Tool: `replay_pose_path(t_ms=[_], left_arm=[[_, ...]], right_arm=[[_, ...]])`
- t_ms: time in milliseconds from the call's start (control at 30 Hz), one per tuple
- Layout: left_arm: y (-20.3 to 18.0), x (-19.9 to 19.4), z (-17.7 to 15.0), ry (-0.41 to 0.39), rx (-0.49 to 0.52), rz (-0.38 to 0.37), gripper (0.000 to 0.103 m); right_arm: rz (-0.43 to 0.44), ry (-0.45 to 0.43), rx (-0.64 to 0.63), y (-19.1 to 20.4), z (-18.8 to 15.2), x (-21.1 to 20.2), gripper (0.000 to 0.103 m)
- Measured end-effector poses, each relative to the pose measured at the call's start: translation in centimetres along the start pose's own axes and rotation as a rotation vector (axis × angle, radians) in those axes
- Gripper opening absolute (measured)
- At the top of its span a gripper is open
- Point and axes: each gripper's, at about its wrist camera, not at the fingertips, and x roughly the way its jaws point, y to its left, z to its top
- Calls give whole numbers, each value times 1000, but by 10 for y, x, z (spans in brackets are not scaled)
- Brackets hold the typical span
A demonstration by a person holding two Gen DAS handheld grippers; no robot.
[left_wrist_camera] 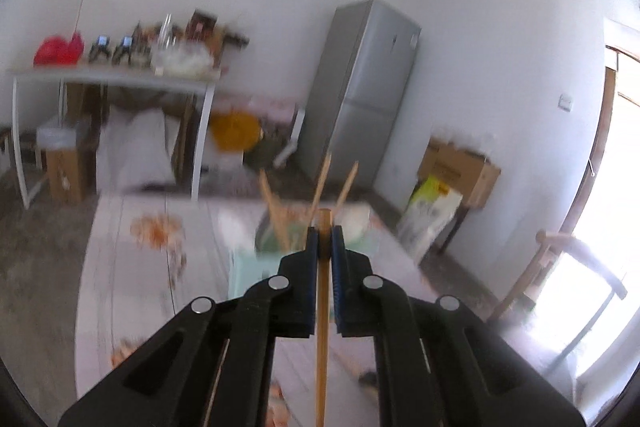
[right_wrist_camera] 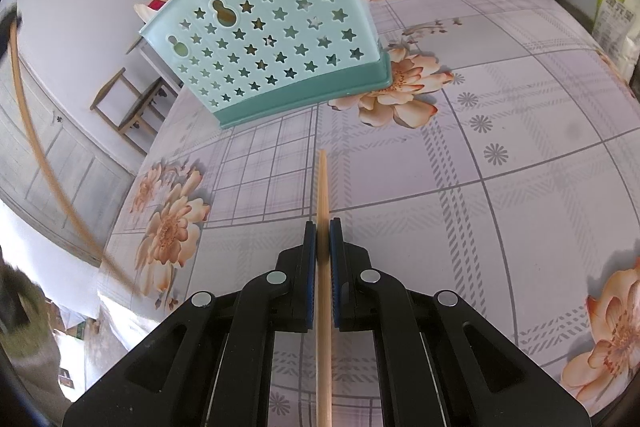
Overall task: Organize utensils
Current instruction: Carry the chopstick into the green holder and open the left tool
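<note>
Chopstick [left_wrist_camera: 321,327] pinched lengthwise in left gripper [left_wrist_camera: 324,239] jaws, holder [left_wrist_camera: 256,267] just ahead, below. Right gripper [right_wrist_camera: 323,239] jaws pinch second chopstick [right_wrist_camera: 323,187], tip toward holder [right_wrist_camera: 280,39], farther off.

Left wrist view: raised, near level, facing room. Right: close, tilted down at table [right_wrist_camera: 500,187]. Shared: holder [right_wrist_camera: 280,39].

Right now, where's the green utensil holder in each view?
Left wrist: the utensil holder is blurred, centre, just beyond and partly behind the left hand-held gripper, chopsticks sticking up from it.
Right wrist: upper centre-left, tilted in the fisheye, star-holed wall facing the camera.
Shared landmark: the floral tablecloth under it.
</note>
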Motion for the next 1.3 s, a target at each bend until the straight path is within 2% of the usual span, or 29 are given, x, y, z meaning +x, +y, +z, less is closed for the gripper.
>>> replay_pose_path(t_ms=[267,400,500,667,767,933,1000,1067,1100,1167,1300], left_arm=[[-13,4,77,-172,35,-57,6],[-18,13,115,-259,67,-57,6],[-20,24,132,-306,80,-32,6],[-8,62,126,-324,54,19,6],[3,91,104,-283,32,50,6],[29,120,69,-172,-72,64,7],[33,122,61,-141,-95,52,17],[34,116,55,-130,-98,45,40],[33,111,53,-129,-91,46,44],[30,99,47,-117,-69,45,59],[27,70,27,-67,-21,51,75]], right_arm=[[14,2,-1,-1,0,-1,5],[21,3,2,-4,0,-2,5],[32,3,7,-5,1,-3,5],[40,8,5,-8,1,-4,5],[44,12,4,-8,2,-4,5],[48,17,4,-8,2,-3,5],[48,22,2,-8,3,-3,5],[45,29,-5,-7,4,-3,5],[43,35,-9,-6,5,-3,5],[38,47,-24,-3,6,-2,6],[14,70,-76,6,9,0,13]])
